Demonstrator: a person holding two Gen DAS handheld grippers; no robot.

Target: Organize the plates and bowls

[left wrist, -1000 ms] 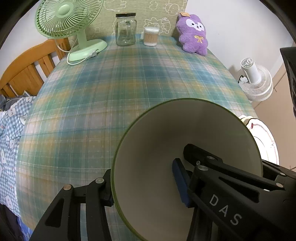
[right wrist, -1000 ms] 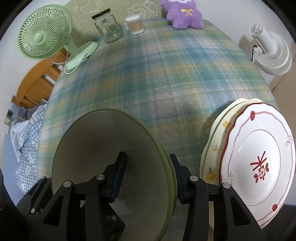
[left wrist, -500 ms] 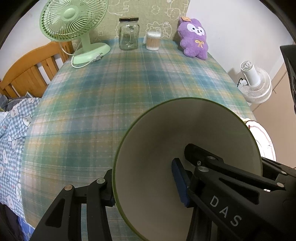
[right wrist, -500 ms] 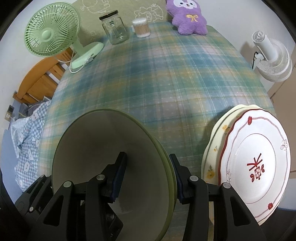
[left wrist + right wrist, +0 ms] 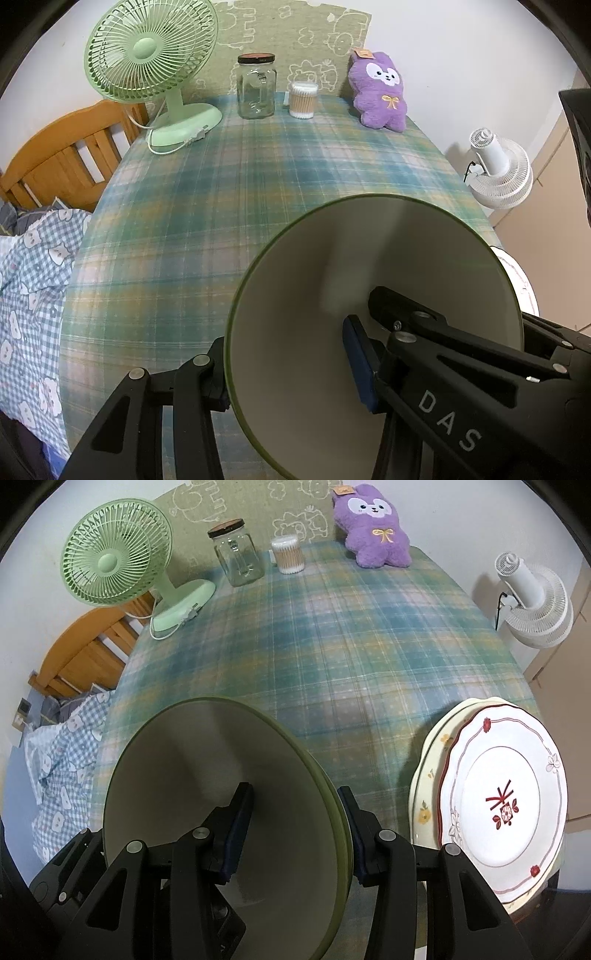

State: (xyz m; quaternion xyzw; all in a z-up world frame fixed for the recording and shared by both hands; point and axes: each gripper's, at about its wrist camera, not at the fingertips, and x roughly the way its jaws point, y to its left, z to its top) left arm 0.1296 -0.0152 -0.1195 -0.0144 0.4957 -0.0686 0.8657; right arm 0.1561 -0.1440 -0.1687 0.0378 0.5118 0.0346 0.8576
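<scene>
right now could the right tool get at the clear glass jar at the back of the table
Probably not: the right tool is shut on the green-rimmed bowls' wall. The clear glass jar itself stands unobstructed across bare plaid tablecloth.

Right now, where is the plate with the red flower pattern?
In the right wrist view, the red-patterned plate lies on top of a cream plate at the near right edge of the plaid tablecloth, right of the held green bowl.

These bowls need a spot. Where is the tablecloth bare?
Bare: the wide middle of the plaid tablecloth, between the back row and the plate stack. Crowded: the back edge, with green fan, glass jar, cotton swabs, purple plush.
</scene>
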